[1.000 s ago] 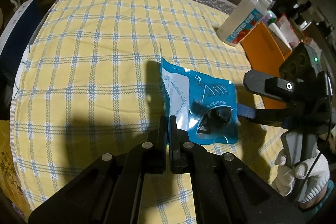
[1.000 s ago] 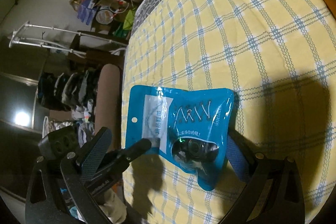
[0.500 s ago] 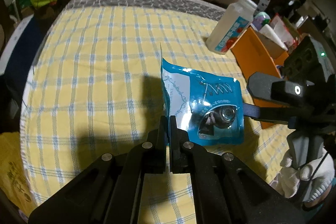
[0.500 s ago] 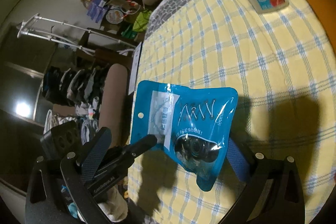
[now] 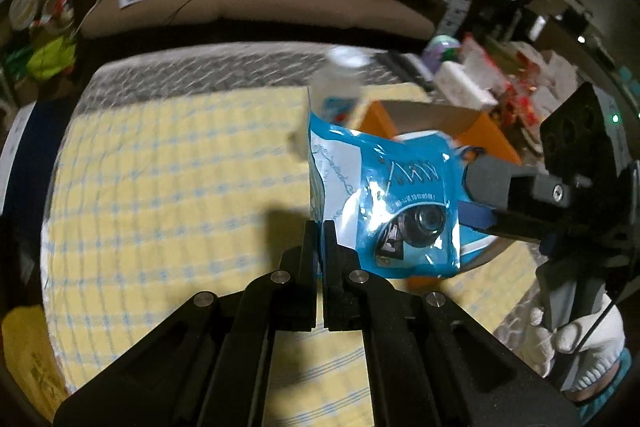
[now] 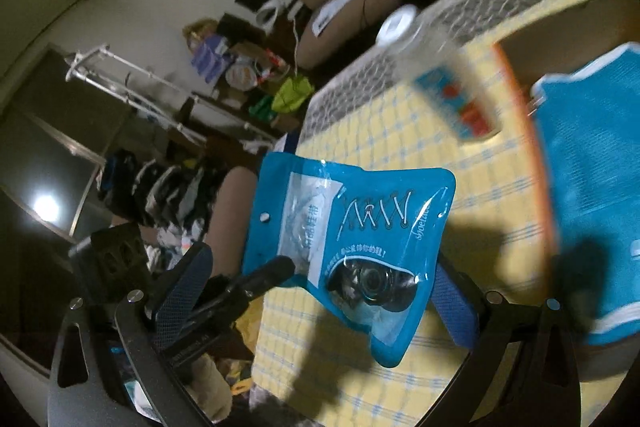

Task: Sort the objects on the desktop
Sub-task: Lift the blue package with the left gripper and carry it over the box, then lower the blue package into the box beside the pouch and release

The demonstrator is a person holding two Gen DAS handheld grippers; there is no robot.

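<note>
the left gripper [image 5: 320,239] is pinching a glossy, crinkled blue pouch [image 5: 384,203] at its 7 o'clock corner, while the right gripper [image 6: 320,291] is gaping around it.

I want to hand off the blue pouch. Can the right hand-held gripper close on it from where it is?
Probably yes. The right hand-held gripper is open with the blue pouch between its fingers, nothing between; the left hand-held gripper pinches only the opposite edge.
</note>
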